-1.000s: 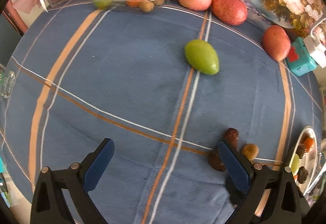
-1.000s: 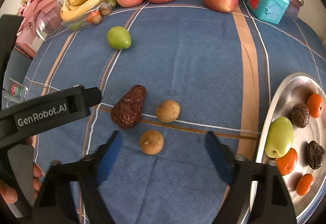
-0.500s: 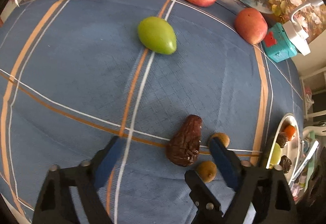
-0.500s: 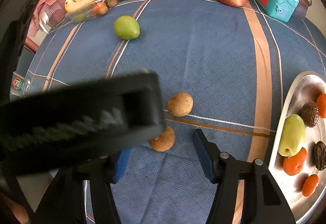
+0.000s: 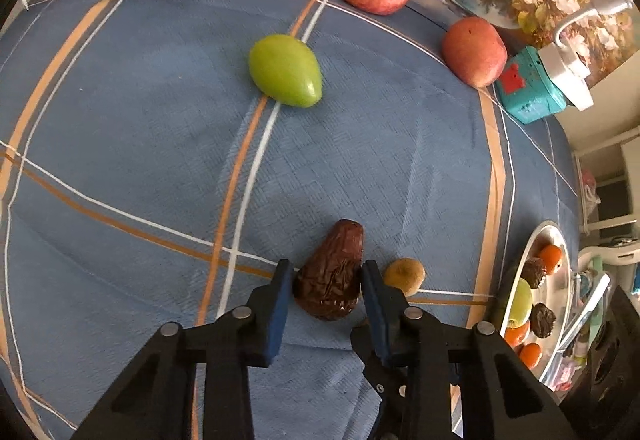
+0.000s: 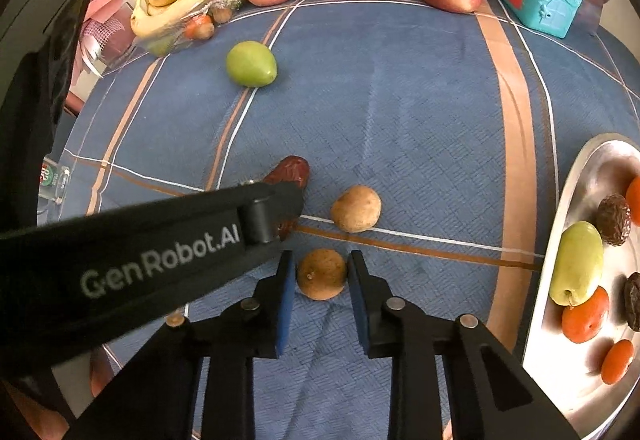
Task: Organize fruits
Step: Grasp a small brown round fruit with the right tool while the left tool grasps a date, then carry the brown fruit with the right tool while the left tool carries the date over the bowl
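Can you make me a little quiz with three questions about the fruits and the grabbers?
1. True or false: the left gripper has its pads around the wrinkly dark date.
2. Which fruit sits between the pads of the right gripper? A) the green fruit B) the small brown round fruit C) a banana
3. Fill in: the silver plate at the right edge already holds orange fruits, dark dates and one ___ fruit.

Key: 1 true. 2 B. 3 green.
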A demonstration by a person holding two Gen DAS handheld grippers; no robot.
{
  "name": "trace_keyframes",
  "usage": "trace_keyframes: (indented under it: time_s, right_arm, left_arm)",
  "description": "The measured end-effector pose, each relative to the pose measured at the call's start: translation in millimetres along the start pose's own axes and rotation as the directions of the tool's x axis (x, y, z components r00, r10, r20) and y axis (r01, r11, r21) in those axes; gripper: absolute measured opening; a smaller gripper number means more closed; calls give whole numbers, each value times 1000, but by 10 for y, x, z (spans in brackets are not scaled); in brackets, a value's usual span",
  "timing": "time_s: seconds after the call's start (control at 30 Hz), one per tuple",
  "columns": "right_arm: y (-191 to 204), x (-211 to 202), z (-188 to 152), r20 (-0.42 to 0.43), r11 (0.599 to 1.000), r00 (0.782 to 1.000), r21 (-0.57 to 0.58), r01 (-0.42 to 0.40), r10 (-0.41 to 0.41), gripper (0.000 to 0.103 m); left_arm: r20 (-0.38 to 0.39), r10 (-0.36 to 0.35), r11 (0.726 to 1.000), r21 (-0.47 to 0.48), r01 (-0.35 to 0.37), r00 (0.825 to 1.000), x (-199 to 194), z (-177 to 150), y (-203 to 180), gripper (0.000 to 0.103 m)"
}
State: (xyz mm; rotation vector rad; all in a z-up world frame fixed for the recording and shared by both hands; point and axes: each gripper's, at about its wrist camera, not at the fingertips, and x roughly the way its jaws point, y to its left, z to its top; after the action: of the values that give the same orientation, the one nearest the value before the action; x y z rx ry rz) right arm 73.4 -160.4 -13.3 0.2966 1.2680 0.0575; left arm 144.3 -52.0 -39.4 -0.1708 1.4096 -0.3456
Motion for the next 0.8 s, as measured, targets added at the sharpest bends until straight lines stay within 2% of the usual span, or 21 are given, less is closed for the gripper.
trace_keyframes:
  time_s: [0.23,0.4,0.53,0.8]
  right_arm:
    - [36,-3,40,15,1000,1000,7,-3,2,27]
    - [-102,-156,64,58,997,996,46,59,-61,27]
    - [-205,-338,68,106,992,987,67,111,-118,27]
    - [-382,-682,82,183,983,970,119,137,-157,27]
  left_arm:
    - [84,32,996,-88,-24,996,-287,-1,191,37]
    - [135,45,992,-127,-28,990,-420,54,340,37]
    - [164,43,992,-127,-22,986,-523,85,387,37]
    - [220,17,996,-87,2,975,-750,63,287,37]
